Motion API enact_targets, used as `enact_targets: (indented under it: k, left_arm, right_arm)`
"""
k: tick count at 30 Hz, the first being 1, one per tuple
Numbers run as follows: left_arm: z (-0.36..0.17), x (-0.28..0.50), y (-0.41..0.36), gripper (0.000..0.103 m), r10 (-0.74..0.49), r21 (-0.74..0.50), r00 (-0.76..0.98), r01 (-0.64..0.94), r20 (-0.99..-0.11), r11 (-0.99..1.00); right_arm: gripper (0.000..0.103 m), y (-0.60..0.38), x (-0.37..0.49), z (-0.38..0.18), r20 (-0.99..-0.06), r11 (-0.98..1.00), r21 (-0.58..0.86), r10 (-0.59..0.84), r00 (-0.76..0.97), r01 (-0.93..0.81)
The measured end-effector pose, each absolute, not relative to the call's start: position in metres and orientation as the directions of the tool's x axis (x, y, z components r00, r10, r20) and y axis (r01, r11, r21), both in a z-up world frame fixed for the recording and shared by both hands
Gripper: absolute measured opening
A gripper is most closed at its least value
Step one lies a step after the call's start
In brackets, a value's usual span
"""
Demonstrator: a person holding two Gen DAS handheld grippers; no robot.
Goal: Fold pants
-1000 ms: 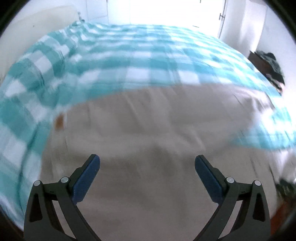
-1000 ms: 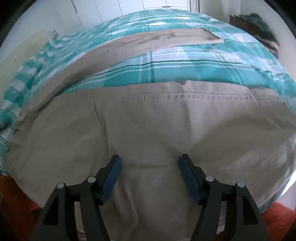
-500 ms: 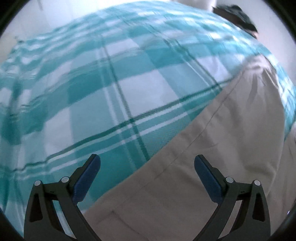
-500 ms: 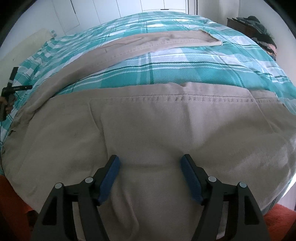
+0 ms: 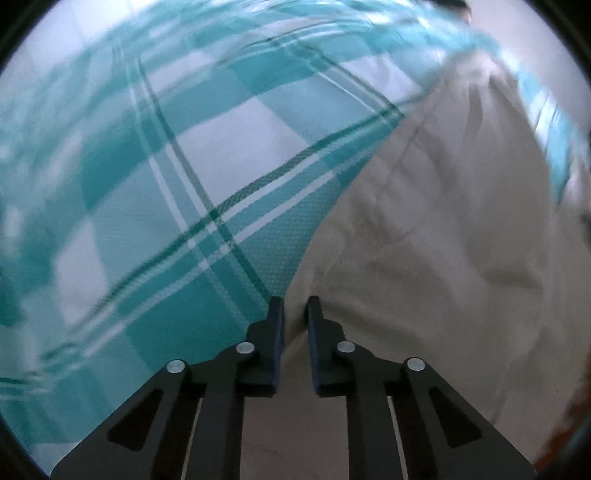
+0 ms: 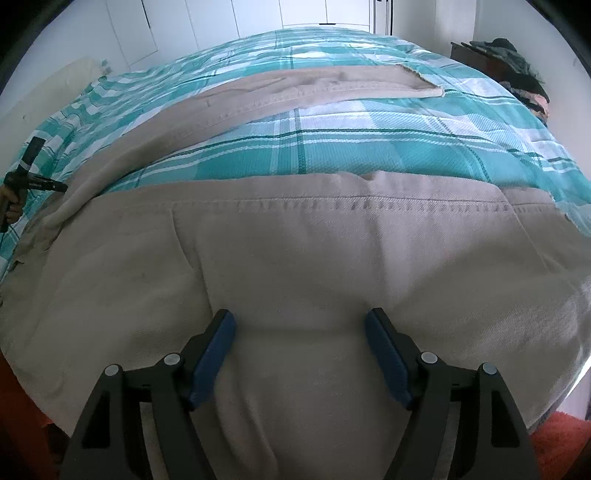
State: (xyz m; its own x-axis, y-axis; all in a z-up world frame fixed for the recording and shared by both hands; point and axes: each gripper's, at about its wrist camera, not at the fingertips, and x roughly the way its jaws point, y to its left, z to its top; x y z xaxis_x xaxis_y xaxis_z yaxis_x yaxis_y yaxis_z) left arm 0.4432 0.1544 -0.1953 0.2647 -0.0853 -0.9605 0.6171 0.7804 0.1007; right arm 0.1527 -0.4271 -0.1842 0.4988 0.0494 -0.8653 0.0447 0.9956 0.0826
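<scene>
Beige pants (image 6: 295,258) lie spread on a bed with a teal checked cover (image 6: 332,147). One leg (image 6: 295,92) runs across the far part of the bed; the near part fills the foreground. My right gripper (image 6: 300,332) is open, its blue pads just above the near fabric. In the left wrist view, my left gripper (image 5: 295,310) is shut on the edge of the pants (image 5: 424,240), with the checked cover (image 5: 184,166) to its left. The left gripper also shows at the far left of the right wrist view (image 6: 26,177).
A dark piece of furniture with piled clothes (image 6: 509,62) stands at the back right. White cupboard doors (image 6: 258,26) line the far wall. An orange rug (image 6: 554,443) shows below the bed's near edge. A pale pillow (image 6: 48,85) lies at the left.
My left gripper swung from over the pants to their edge and closed on it. The right gripper stayed open over the near fabric, barely moving.
</scene>
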Motion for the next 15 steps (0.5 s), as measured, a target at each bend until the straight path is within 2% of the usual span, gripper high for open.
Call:
enact_targets:
  k: [1, 3, 7, 11, 14, 15]
  left_arm:
    - [-0.196, 0.434, 0.142, 0.009, -0.005, 0.201, 0.321, 0.605, -0.947, 0.771]
    - [-0.198, 0.427, 0.129, 0.008, 0.103, 0.309, 0.382, 0.534, -0.919, 0.787]
    - [-0.21, 0.446, 0.131, 0.008, 0.157, 0.306, 0.366, 0.398, -0.918, 0.865]
    - [-0.22, 0.45, 0.128, 0.008, 0.203, 0.337, 0.362, 0.358, -0.91, 0.871]
    - [-0.215, 0.449, 0.134, 0.008, 0.176, 0.292, 0.345, 0.32, -0.922, 0.901]
    - [-0.212, 0.447, 0.135, 0.011, 0.163, 0.278, 0.343, 0.318, -0.925, 0.906]
  right_arm:
    - [0.074, -0.427, 0.153, -0.184, -0.865, 0.996, 0.082, 0.049, 0.5, 0.045]
    - [0.074, -0.427, 0.153, -0.185, -0.863, 0.996, 0.08, 0.047, 0.503, 0.045]
    - [0.075, -0.426, 0.153, -0.185, -0.861, 0.996, 0.074, 0.039, 0.508, 0.049]
    - [0.075, -0.428, 0.152, -0.184, -0.86, 0.996, 0.08, 0.045, 0.508, 0.047]
    - [0.075, -0.429, 0.153, -0.184, -0.86, 0.995, 0.085, 0.051, 0.508, 0.045]
    - [0.075, -0.429, 0.153, -0.184, -0.86, 0.995, 0.085, 0.051, 0.508, 0.045]
